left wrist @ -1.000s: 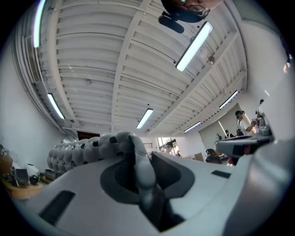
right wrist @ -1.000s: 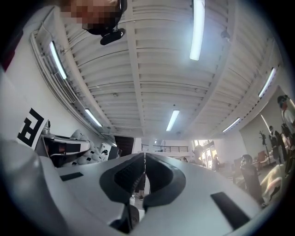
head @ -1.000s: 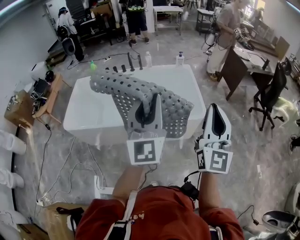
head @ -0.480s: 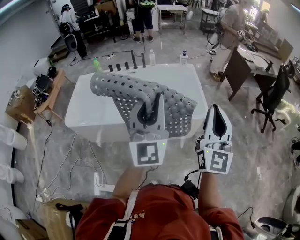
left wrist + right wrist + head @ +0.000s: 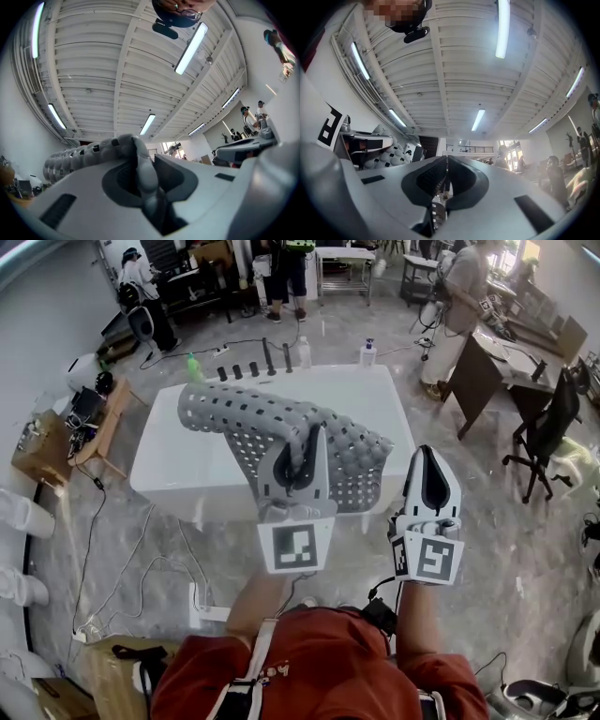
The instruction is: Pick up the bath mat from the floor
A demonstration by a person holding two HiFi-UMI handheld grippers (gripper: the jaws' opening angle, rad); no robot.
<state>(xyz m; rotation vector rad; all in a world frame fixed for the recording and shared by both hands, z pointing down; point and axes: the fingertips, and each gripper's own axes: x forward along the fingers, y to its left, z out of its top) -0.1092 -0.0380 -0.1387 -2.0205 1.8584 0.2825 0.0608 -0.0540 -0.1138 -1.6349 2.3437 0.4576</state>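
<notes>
The grey bath mat (image 5: pixel 272 427), bumpy and full of holes, hangs in the air above the white table (image 5: pixel 178 470), draped over my left gripper (image 5: pixel 302 448). That gripper is shut on a fold of the mat (image 5: pixel 140 164), which shows pinched between its jaws in the left gripper view. My right gripper (image 5: pixel 430 465) is held beside it to the right, shut and empty, its jaws meeting with nothing between them (image 5: pixel 446 171). Both point upward. The mat's left end sticks out toward the table's far left corner.
Several dark bottles (image 5: pixel 253 367) and clear bottles (image 5: pixel 367 354) stand along the table's far edge. Cables (image 5: pixel 141 559) trail over the marble floor at the left. A black office chair (image 5: pixel 544 427) and desk stand at the right. People stand at the back.
</notes>
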